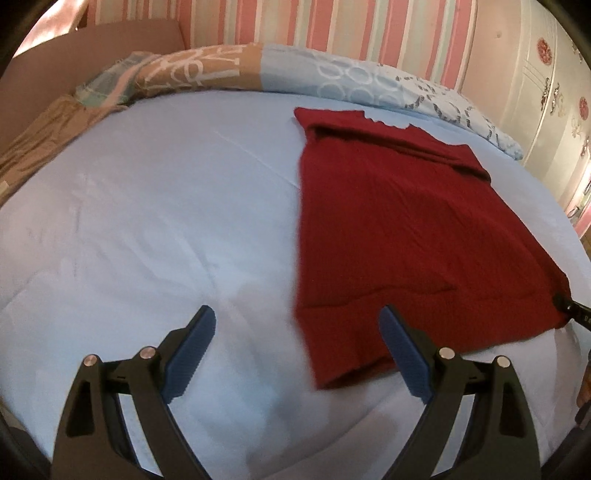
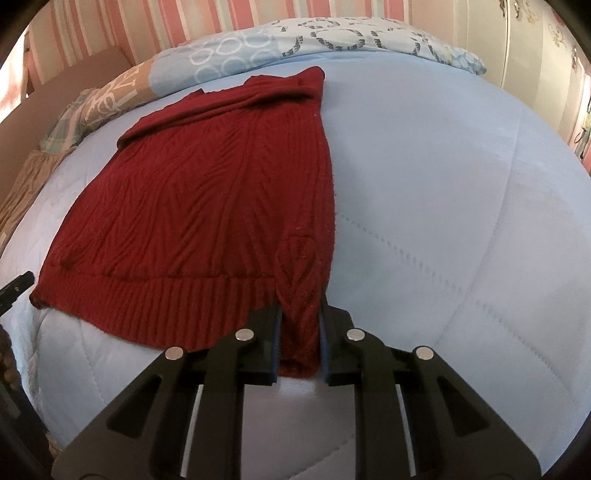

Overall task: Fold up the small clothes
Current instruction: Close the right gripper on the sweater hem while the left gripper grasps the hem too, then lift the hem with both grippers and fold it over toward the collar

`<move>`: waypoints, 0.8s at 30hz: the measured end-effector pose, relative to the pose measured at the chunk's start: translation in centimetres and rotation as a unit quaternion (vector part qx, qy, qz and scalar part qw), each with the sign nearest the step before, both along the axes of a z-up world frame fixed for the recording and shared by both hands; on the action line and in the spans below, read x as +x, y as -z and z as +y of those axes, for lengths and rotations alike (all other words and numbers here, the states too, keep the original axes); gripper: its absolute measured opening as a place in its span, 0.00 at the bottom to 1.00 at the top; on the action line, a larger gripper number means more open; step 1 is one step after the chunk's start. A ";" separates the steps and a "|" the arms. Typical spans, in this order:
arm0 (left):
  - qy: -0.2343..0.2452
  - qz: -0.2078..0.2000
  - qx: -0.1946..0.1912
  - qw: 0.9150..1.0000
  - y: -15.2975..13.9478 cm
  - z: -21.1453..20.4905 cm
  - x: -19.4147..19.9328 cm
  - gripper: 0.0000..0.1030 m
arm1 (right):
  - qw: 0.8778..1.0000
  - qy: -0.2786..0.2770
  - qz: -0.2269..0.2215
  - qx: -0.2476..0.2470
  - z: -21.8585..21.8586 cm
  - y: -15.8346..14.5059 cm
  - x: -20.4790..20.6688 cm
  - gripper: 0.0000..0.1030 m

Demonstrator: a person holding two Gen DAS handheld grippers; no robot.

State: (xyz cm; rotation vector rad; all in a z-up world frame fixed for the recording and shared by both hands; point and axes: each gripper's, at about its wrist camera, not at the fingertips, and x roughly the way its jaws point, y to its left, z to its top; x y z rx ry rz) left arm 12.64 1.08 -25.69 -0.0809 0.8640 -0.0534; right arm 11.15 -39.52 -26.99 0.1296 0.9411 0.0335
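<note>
A dark red knitted sweater (image 1: 399, 229) lies flat on the light blue bed cover (image 1: 147, 221), its sleeves folded over the body. My left gripper (image 1: 297, 325) stands open just above the sweater's near left hem corner, which lies between the blue pads without touching them. In the right wrist view the red sweater (image 2: 207, 206) spreads to the left, and my right gripper (image 2: 299, 317) is shut on its near right hem corner, a bunch of ribbed knit pinched between the pads. The right gripper's tip (image 1: 570, 306) shows at the left view's right edge.
A patterned blue and tan duvet (image 1: 258, 70) is bunched along the far side of the bed, against a pink striped wall (image 1: 332, 26). A brown headboard (image 1: 92, 48) stands at far left and a white wardrobe (image 1: 535, 92) at right. Bare bed cover (image 2: 443, 221) extends right of the sweater.
</note>
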 end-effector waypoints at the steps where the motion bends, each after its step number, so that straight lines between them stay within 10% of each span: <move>1: 0.000 0.005 0.000 1.000 0.3 -0.3 0.2 0.88 | 1.000 0.000 0.000 0.001 -0.1 0.0 0.0 0.16; 7: 0.005 0.017 0.000 1.000 1.4 -2.4 0.9 0.85 | 1.000 0.002 -0.001 0.005 -0.1 0.1 0.0 0.16; 20: 0.016 0.012 -0.020 1.000 1.0 -3.3 0.8 0.19 | 1.000 0.000 -0.009 0.017 0.1 -0.1 -0.4 0.15; 24: 0.028 -0.007 -0.014 0.999 -0.2 -3.3 0.2 0.17 | 1.000 -0.001 -0.014 0.027 0.3 -0.5 -0.9 0.14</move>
